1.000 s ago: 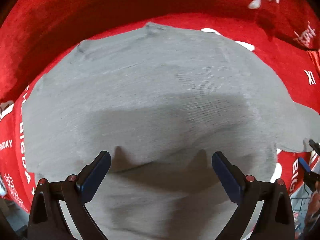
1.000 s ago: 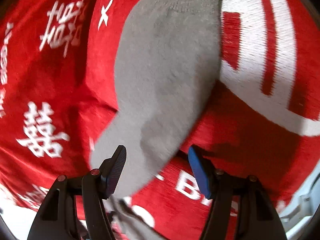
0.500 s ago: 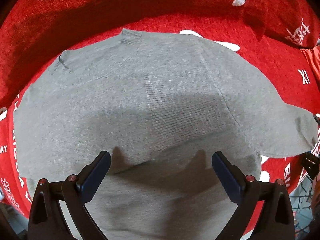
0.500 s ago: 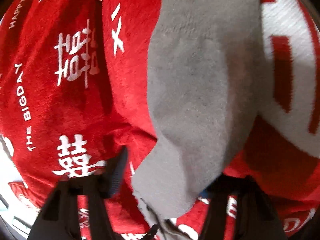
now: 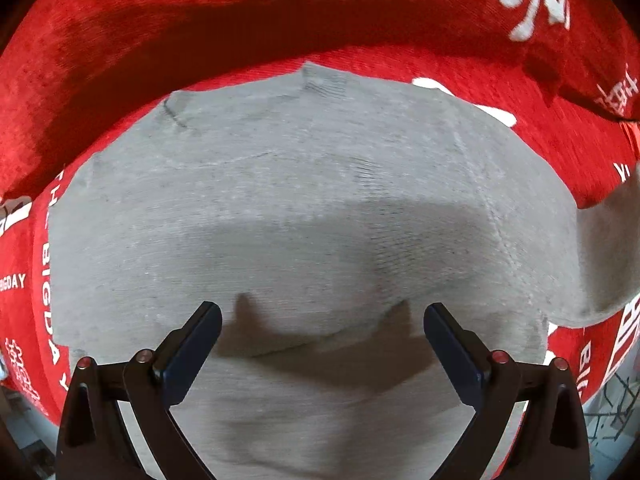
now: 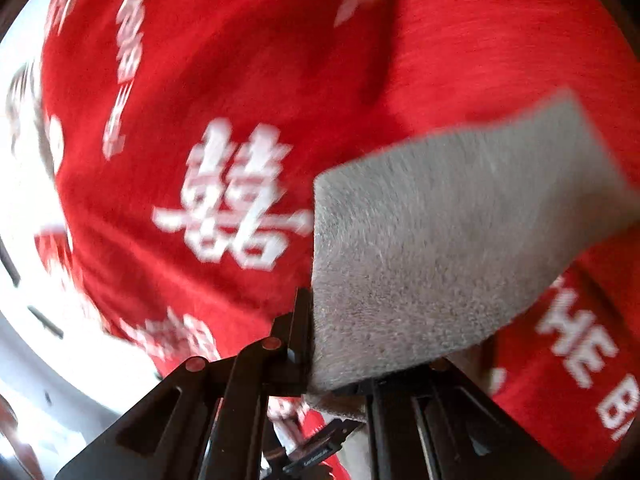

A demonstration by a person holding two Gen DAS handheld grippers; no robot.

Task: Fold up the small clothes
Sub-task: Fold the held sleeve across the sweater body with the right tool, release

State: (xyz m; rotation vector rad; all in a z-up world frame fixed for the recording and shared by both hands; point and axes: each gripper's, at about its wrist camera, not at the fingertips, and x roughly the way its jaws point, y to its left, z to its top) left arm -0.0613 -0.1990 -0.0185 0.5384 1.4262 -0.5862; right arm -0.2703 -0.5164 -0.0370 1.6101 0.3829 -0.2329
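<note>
A small grey knit garment [image 5: 304, 216] lies spread flat on a red cloth [image 5: 200, 28] with white lettering. My left gripper [image 5: 322, 332] is open just above its near part, a finger on each side, holding nothing. A grey sleeve [image 5: 612, 236] rises off the cloth at the right edge of the left wrist view. My right gripper [image 6: 340, 364] is shut on that grey sleeve [image 6: 440, 256], which drapes over and hides the right finger. The sleeve is lifted above the red cloth [image 6: 224, 80].
The red cloth covers the whole work surface and folds up into a ridge behind the garment. A pale floor [image 6: 48, 360] shows past the cloth's edge at the left of the right wrist view. The right wrist view is blurred.
My right gripper has shut on the grey sleeve and lifted it, swinging so the sleeve now lies to the right. The left gripper stays open over the garment, shifted slightly.
</note>
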